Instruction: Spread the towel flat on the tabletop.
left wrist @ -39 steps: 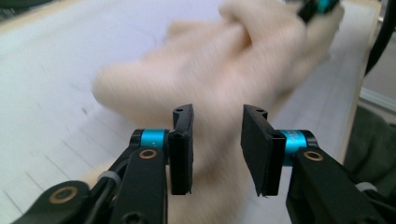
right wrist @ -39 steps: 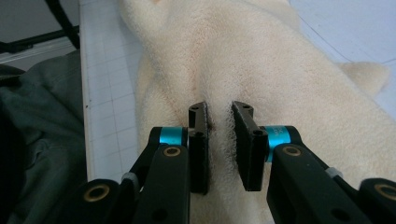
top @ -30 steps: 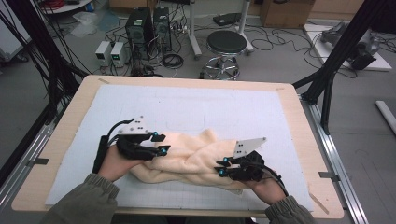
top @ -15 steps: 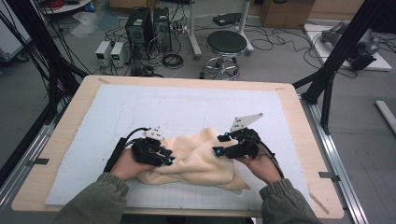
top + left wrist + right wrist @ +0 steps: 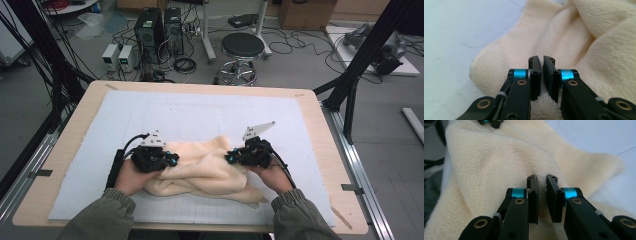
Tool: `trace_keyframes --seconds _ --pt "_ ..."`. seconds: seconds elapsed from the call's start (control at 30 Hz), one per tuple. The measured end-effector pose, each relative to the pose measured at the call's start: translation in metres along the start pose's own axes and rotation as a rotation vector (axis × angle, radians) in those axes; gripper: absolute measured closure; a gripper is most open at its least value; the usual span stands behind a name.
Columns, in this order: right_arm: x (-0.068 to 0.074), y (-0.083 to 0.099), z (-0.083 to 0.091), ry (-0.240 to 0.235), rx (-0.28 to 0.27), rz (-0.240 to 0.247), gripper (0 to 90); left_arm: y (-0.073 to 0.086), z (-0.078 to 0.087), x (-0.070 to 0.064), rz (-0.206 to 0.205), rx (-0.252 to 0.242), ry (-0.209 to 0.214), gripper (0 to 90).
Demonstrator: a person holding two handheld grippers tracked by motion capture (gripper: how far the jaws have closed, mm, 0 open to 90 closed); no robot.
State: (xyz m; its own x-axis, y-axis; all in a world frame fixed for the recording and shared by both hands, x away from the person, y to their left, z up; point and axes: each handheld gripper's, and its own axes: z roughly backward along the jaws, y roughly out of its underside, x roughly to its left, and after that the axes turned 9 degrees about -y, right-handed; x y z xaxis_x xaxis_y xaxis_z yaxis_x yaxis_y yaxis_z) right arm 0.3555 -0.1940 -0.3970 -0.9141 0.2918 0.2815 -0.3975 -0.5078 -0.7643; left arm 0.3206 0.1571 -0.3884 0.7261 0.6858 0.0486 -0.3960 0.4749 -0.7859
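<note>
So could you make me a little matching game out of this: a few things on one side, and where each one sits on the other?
Things:
1. fluffy cream-coloured towel
2. round black stool
3. left gripper
4. right gripper

Places:
A. on the floor beyond the table's far edge
B. bunched on the pale blue mat, between the two hands
C. pinching the towel's right-hand side, jaws nearly closed
D. pinching the towel's left-hand side, jaws nearly closed

Pairs: 1-B, 2-A, 3-D, 4-C

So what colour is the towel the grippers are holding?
Pale cream towel, plain, clearest in the right gripper view.
</note>
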Motion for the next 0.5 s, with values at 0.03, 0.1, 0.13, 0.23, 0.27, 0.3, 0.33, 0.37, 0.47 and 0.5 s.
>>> trace_keyframes --seconds 0.03,0.1,0.13,0.23,0.27,0.3,0.33,0.37,0.47,0.5 --pt "-0.001 -0.012 0.005 0.053 -0.036 0.007 80.9 -0.001 0.004 0.002 0.009 -0.02 -0.022 84.4" --pt "-0.003 -0.026 0.01 0.085 -0.07 0.023 80.8 -0.005 0.014 0.006 0.018 -0.049 -0.069 84.4" --pt "-0.003 -0.026 0.01 0.085 -0.07 0.023 80.8 -0.006 0.02 0.008 0.038 -0.074 -0.089 84.4" --pt "-0.002 -0.047 0.018 0.117 -0.121 0.057 80.4 -0.011 0.042 0.013 0.063 -0.139 -0.177 84.5" --pt "-0.001 -0.055 0.02 0.12 -0.131 0.073 80.4 -0.011 0.049 0.014 0.066 -0.155 -0.198 84.5" --pt "0.004 -0.064 0.022 0.119 -0.14 0.101 80.2 -0.011 0.056 0.014 0.068 -0.165 -0.216 84.5" --pt "0.004 -0.064 0.022 0.119 -0.14 0.101 80.2 -0.009 0.061 0.012 0.068 -0.169 -0.221 84.5" --pt "0.007 -0.066 0.023 0.112 -0.135 0.113 80.1 -0.007 0.066 0.009 0.064 -0.168 -0.222 84.5" --pt "0.021 -0.062 0.018 0.083 -0.069 0.147 79.7 0.009 0.073 -0.003 0.049 -0.142 -0.2 84.4" --pt "0.031 -0.052 0.014 0.062 -0.017 0.17 79.7 0.018 0.075 -0.01 0.046 -0.127 -0.173 84.4"
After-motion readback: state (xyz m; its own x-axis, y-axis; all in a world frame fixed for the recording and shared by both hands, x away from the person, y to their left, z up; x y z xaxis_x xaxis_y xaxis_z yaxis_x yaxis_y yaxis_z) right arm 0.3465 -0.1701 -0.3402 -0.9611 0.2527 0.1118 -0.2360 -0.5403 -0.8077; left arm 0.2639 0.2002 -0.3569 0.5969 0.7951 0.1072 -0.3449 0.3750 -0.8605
